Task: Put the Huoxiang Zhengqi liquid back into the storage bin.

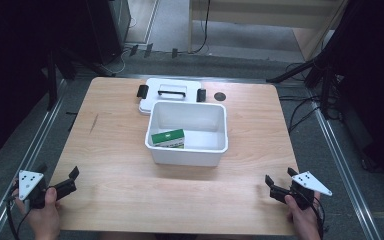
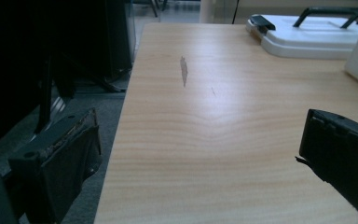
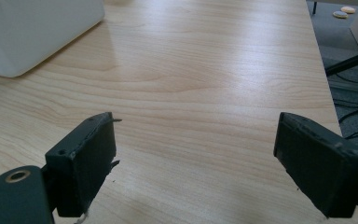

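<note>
Both tongs spread, left tongs (image 1: 67, 181), right tongs (image 1: 275, 186), white bin (image 1: 187, 150) between, well apart.

The desk (image 1: 120, 150) has a light wood-grain top with rounded corners and fills the centre of the frame. A white bin (image 1: 187, 150) stands at its centre. A white lid (image 1: 172, 91) with a black handle lies flat behind the bin, touching it. A small dark disc (image 1: 220, 96) lies right of the lid. A dark scuff (image 2: 183, 71) marks the desk's left part.
</note>
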`<state>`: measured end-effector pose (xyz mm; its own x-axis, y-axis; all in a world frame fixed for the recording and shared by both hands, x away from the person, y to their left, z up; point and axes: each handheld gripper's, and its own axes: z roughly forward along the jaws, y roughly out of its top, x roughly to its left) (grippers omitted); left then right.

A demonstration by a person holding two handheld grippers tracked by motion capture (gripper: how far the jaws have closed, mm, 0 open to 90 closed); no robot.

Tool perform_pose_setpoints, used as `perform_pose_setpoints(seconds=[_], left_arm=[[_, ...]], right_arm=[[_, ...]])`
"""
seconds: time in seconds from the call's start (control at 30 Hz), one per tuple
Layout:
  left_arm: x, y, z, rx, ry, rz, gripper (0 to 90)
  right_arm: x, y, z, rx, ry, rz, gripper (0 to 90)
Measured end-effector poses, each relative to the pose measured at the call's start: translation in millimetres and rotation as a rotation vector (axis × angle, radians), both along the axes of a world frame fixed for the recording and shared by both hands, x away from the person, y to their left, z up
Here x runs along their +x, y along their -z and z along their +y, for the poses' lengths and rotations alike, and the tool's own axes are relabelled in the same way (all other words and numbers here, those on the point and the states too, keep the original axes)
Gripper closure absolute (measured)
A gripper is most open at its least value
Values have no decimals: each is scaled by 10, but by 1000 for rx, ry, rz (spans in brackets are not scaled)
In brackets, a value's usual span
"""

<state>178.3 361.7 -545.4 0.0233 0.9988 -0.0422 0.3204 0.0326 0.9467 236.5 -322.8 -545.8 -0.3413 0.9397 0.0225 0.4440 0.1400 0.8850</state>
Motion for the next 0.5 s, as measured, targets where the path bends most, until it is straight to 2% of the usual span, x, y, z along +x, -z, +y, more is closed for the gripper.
perform_pose_setpoints(seconds=[0.1, 0.27, 0.33, 0.5], left_arm=[[1, -42, -1, -20, 9, -33, 0], [32, 19, 39, -75, -4, -12, 0], [36, 32, 42, -84, -4, -7, 0], [52, 44, 32, -77, 0, -1, 0]], right_arm=[[1, 0, 1, -2, 3, 0, 129], [1, 1, 2, -4, 5, 0, 128], [3, 1, 1, -4, 5, 2, 129], [6, 2, 7, -9, 3, 1, 128]])
